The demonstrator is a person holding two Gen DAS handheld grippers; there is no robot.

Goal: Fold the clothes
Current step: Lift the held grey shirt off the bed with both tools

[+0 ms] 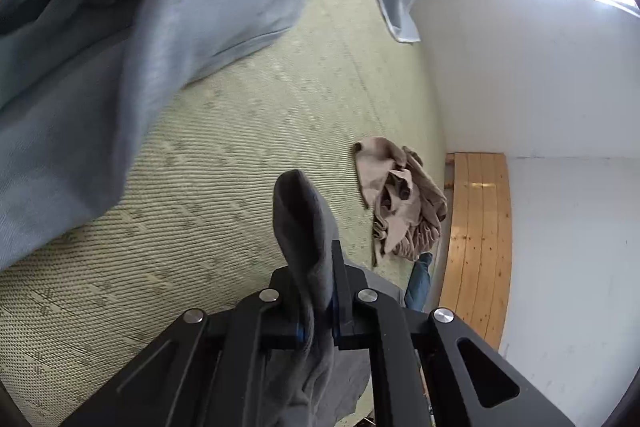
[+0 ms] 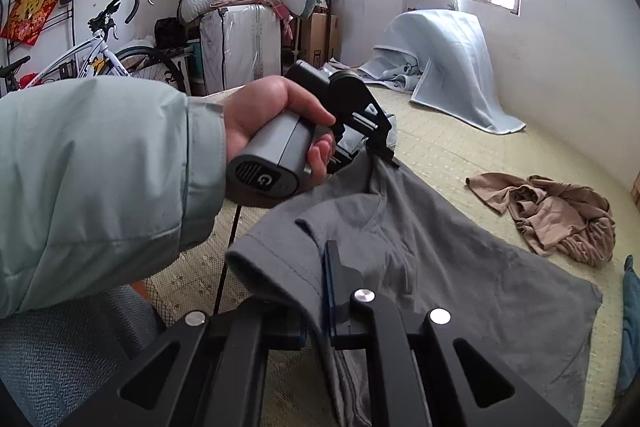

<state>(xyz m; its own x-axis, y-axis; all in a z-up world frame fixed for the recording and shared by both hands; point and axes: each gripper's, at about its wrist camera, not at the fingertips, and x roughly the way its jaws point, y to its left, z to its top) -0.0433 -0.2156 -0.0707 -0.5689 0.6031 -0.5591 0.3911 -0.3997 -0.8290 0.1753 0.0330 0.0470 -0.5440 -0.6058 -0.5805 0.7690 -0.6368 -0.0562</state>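
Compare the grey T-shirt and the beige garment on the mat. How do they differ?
The grey T-shirt is spread out, while the beige garment lies crumpled in a heap. The grey T-shirt is gripped at its shoulders by the left tool and right tool; nothing touches the beige garment. The grey one looks larger as it lies. Both rest on the woven mat.

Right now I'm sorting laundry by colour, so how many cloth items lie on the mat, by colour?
Grey: 1, the grey T-shirt, held by both grippers
Tan: 1, the tan garment, crumpled
Light blue: 1, the light blue blanket
Total: 3
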